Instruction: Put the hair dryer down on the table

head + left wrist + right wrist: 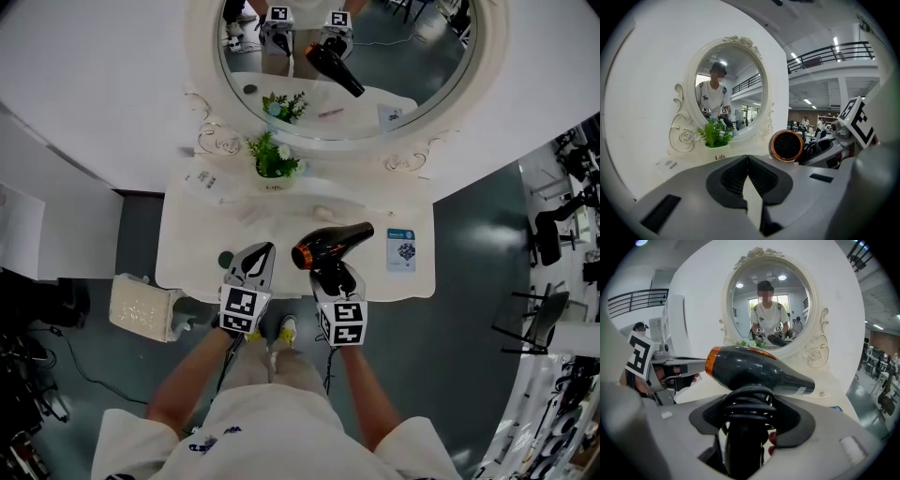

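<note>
Hair dryer (pixel 333 246) is held by its handle, where the black cord (pixel 749 401) is wound, between the jaws of the right gripper (pixel 336 277), which stand wide around it. The barrel lies across, with the orange-ringed end to the left, over the near middle of the white bench (pixel 187 258). It seems not to rest on the bench yet. The left gripper (pixel 262 255) is seen just beside it on the left, its jaws closed together on nothing.

To do the step well, the dryer should be lowered slowly onto the bare surface between the left gripper and the blue card (pixel 401 249), until the barrel lies flat. Only then should the jaws be released, so that the dryer does not roll off the near edge. The small plant (pixel 275 159) on the far side should be avoided.
</note>
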Tool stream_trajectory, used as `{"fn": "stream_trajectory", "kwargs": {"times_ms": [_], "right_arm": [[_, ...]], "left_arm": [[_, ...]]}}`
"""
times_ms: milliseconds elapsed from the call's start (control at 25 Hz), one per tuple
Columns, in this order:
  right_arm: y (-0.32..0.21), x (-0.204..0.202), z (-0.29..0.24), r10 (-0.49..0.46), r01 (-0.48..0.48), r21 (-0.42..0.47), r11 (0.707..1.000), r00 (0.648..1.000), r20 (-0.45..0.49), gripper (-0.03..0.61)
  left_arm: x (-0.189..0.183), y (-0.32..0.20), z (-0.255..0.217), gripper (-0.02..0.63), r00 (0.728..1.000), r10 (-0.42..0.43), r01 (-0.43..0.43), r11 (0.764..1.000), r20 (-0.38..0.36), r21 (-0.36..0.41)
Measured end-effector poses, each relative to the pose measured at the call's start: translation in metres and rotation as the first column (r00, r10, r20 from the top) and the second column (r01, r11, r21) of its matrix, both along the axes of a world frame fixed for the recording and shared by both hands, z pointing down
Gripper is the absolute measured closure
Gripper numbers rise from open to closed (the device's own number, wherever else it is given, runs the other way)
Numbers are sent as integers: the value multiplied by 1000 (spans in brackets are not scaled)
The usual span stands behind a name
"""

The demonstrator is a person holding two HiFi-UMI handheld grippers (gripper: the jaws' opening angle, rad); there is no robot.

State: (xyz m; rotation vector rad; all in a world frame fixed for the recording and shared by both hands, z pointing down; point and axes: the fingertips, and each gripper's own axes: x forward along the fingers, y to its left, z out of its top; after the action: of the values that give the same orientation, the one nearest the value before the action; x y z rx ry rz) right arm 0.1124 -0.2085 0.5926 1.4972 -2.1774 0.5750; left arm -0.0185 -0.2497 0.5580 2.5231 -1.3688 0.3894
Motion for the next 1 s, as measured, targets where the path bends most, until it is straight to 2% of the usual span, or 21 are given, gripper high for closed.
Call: {"fn": "stream_trajectory", "kwargs": {"times_ms": [1000], "right_arm": [[-10,-5,53,34,-32,-69,997,999,20,278]], "left_arm": [[-17,-15,59,606,998,-55,56,996,7,-69]]}}
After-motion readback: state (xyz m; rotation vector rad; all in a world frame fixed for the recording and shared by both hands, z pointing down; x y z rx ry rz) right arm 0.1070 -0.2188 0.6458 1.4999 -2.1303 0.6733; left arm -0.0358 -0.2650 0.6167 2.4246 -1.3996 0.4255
